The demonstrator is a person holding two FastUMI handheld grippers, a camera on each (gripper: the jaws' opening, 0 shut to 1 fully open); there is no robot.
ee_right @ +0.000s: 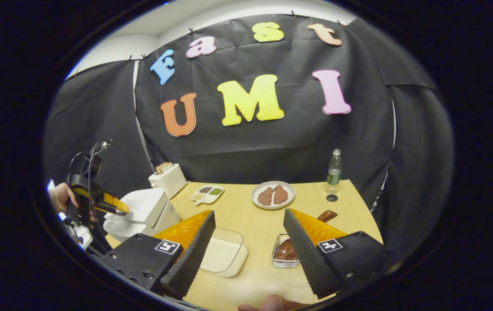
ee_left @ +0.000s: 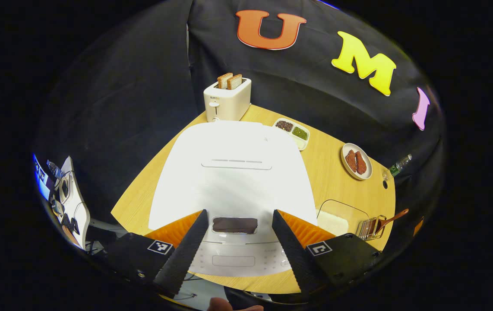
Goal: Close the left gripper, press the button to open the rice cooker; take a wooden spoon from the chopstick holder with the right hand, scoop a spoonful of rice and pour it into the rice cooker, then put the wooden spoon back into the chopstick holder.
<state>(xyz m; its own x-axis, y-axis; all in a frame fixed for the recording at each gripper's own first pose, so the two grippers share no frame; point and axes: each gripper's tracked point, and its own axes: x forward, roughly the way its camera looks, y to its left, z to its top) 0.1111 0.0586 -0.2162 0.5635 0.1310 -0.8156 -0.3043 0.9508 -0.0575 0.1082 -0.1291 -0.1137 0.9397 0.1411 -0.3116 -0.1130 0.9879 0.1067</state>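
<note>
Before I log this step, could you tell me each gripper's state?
Left gripper: open, above the rice cooker, holding nothing.
Right gripper: open, holding nothing.

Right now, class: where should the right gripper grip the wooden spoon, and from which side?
Probably the handle end of the wooden spoon, from above: it slants up out of the chopstick holder while the bowl lies inside. The right gripper is open.

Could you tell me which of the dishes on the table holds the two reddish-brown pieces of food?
The round plate, near the bottle. The divided tray by the toaster holds small portions, and the clear container holds rice.
</note>
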